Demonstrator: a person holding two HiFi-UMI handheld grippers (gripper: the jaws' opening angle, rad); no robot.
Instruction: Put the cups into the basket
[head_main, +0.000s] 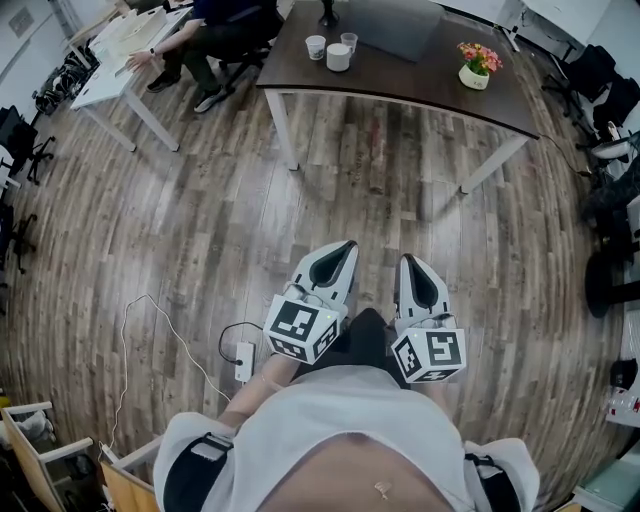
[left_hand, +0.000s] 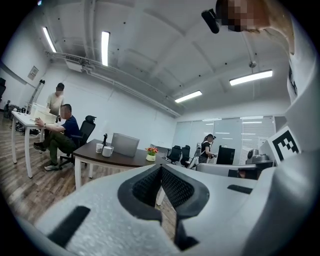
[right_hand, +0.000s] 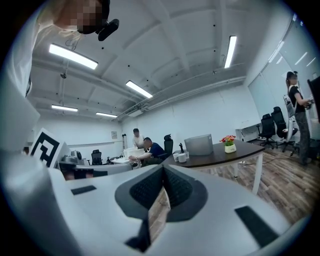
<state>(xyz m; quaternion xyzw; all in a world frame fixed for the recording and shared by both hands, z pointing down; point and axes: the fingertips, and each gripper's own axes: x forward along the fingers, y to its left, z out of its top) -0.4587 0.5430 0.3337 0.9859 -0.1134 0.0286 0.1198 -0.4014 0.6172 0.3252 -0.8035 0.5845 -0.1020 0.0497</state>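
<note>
Far ahead on a dark brown table (head_main: 420, 85) stand three cups: a white cup (head_main: 316, 46), a wider white cup (head_main: 339, 57) and a clear one (head_main: 349, 41). Behind them is a grey box-shaped basket (head_main: 395, 25). Both grippers are held close to my body, pointing level toward the table and well short of it. The left gripper (head_main: 345, 245) is shut and holds nothing; its view shows the cups (left_hand: 107, 151) and the grey basket (left_hand: 125, 145) small in the distance. The right gripper (head_main: 410, 260) is also shut and holds nothing, with the cups (right_hand: 182, 157) far off beyond its tips (right_hand: 163, 167).
A potted flower (head_main: 474, 68) sits on the table's right part. A seated person (head_main: 205, 40) works at a white desk (head_main: 110, 75) at the upper left. A power strip (head_main: 243, 362) with a cable lies on the wooden floor by my left foot. Office chairs (head_main: 600, 70) line the right side.
</note>
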